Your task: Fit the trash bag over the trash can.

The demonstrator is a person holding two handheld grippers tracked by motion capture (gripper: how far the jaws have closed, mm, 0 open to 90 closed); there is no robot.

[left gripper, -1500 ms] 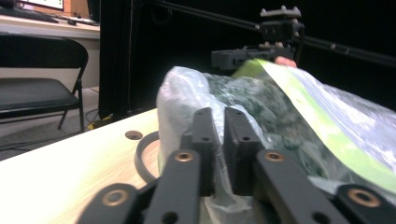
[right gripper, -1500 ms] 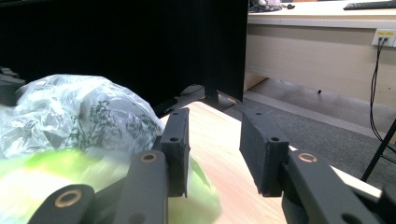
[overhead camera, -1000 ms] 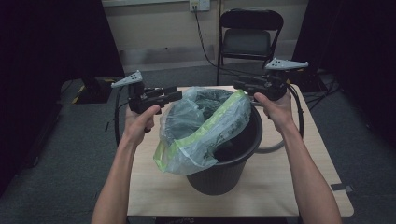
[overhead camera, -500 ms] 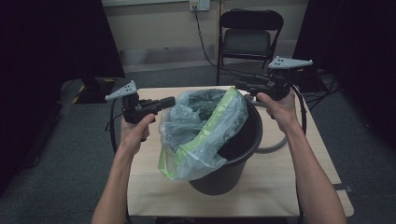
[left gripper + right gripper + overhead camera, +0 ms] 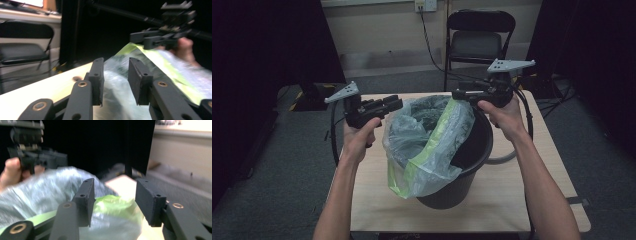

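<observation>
A black bucket (image 5: 479, 150) stands mid-table with a translucent plastic bag (image 5: 422, 145), green-banded at its mouth, bunched in it and spilling over the near left rim. My left gripper (image 5: 393, 104) hovers open beside the bag's upper left edge, apart from it. In the left gripper view its jaws (image 5: 115, 65) frame the bag (image 5: 170, 67) with nothing between them. My right gripper (image 5: 457, 94) is open at the bag's raised green edge on the far rim. In the right gripper view (image 5: 116, 187) that green edge (image 5: 112, 205) lies low between the spread jaws.
The wooden table (image 5: 512, 195) has bare surface around the bucket. A grey cable loop (image 5: 507, 157) lies to the bucket's right. A black folding chair (image 5: 479, 40) stands behind the table, and dark curtains hang on both sides.
The left gripper swung out and down to the left, then came back toward the bag. The right gripper edged left along the far rim. The bag's top now stands higher.
</observation>
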